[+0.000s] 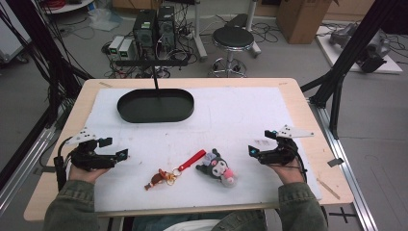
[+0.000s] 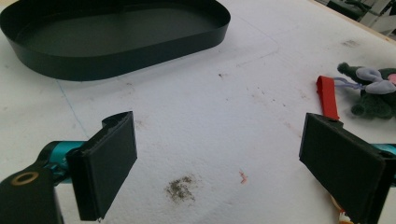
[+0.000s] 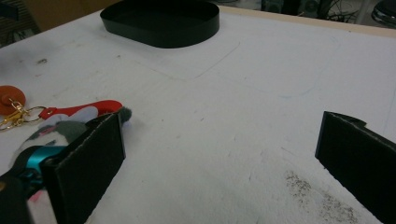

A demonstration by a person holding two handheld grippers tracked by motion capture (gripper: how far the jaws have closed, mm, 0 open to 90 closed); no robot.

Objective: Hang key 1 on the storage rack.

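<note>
A white mat (image 1: 231, 115) covers most of the wooden tabletop (image 1: 298, 96), leaving bare wood strips along the far edge and both side edges. A black oval tray (image 1: 156, 105) sits on the mat near the far edge, left of centre, well apart from everything else.

Close to the near edge, about mid-width, lie two small things. A grey-and-black plush toy (image 1: 218, 167) with a pink patch lies on its side, and just to its left is a keychain (image 1: 173, 171) with a red strap, a gold ring and a small brown figure. The strap's far end nearly touches the plush.

The left gripper (image 1: 114, 158) hovers near the near-left corner of the mat, jaws spread wide with nothing but bare mat between them; its own view shows the tray ahead and the red strap (image 2: 327, 95) off beside one jaw. The right gripper (image 1: 257, 152) sits toward the near-right corner, jaws also spread and empty, with the plush (image 3: 56, 130) close by one jaw.

A broad stretch of mat lies bare between the tray and the two toys, and between each gripper and the side edges. A few grey smudges mark the mat. No writing or labels can be read on any item.
</note>
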